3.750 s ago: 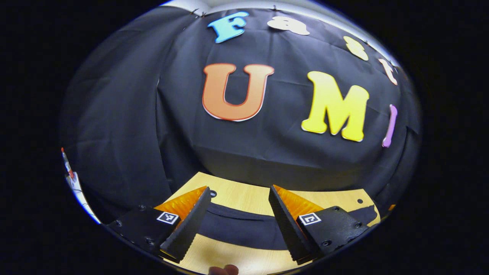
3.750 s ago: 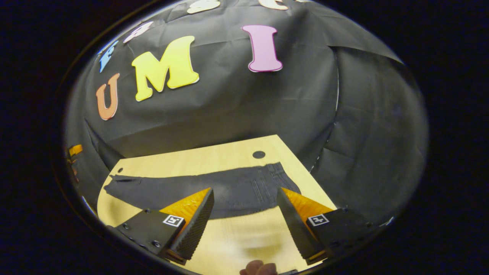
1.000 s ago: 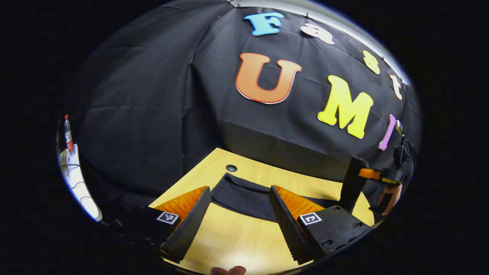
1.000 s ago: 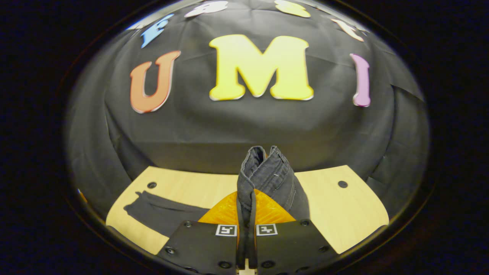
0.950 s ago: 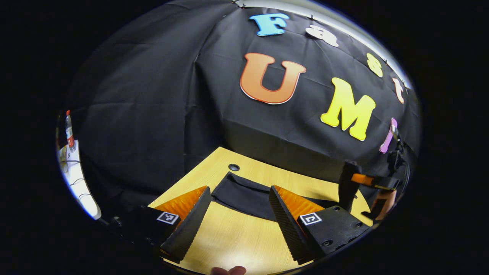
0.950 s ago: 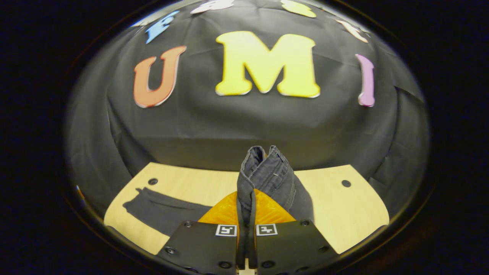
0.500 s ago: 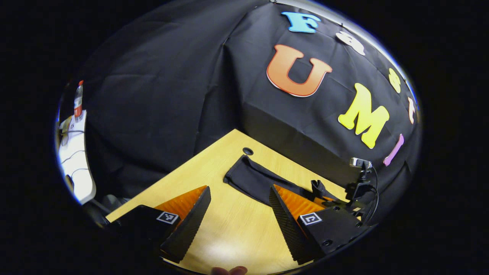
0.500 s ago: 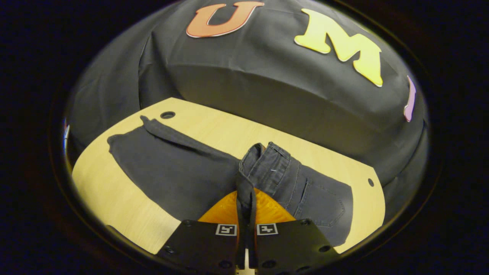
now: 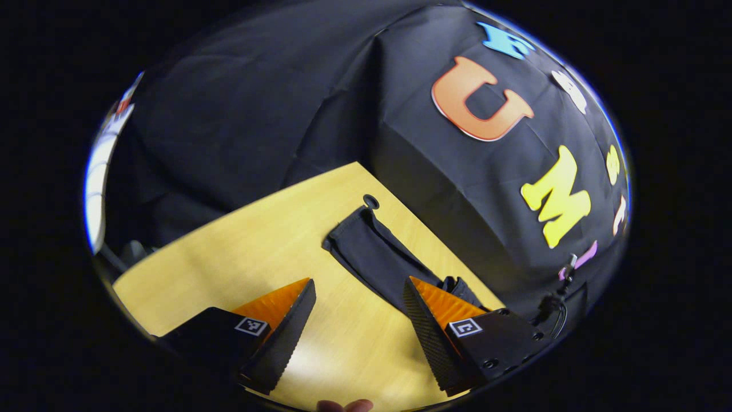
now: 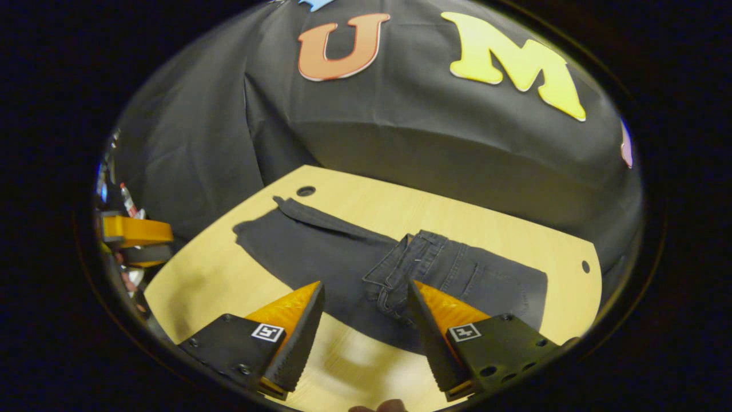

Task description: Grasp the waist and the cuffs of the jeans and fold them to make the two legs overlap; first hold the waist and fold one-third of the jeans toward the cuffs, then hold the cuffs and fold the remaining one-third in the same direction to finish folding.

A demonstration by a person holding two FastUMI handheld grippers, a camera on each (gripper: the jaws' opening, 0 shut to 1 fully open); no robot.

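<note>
Dark grey jeans (image 10: 320, 246) lie flat along the wooden table (image 10: 474, 220), legs overlapped. The waist (image 10: 420, 254) is folded over onto the legs and rests there. The cuffs (image 10: 269, 220) point to the far left corner. My right gripper (image 10: 366, 286) is open just in front of the folded waist, touching nothing. In the left gripper view, the cuffs (image 9: 360, 240) lie ahead and the folded waist (image 9: 457, 285) peeks out behind my right finger. My left gripper (image 9: 358, 284) is open above the table (image 9: 251, 252), and also shows at the left edge (image 10: 134, 237) in the right gripper view.
The tabletop has round cable holes at its far corners (image 10: 305, 190) (image 10: 584, 266) (image 9: 370, 201). Black cloth walls close in behind and to the sides. A white desk (image 9: 97, 171) stands outside the booth on the left. Bare wood lies in front of the jeans.
My right gripper has let go of the waist, opened and drawn back; the waist now lies folded on the legs. My left gripper has swung so the cuffs sit nearer its fingers.
</note>
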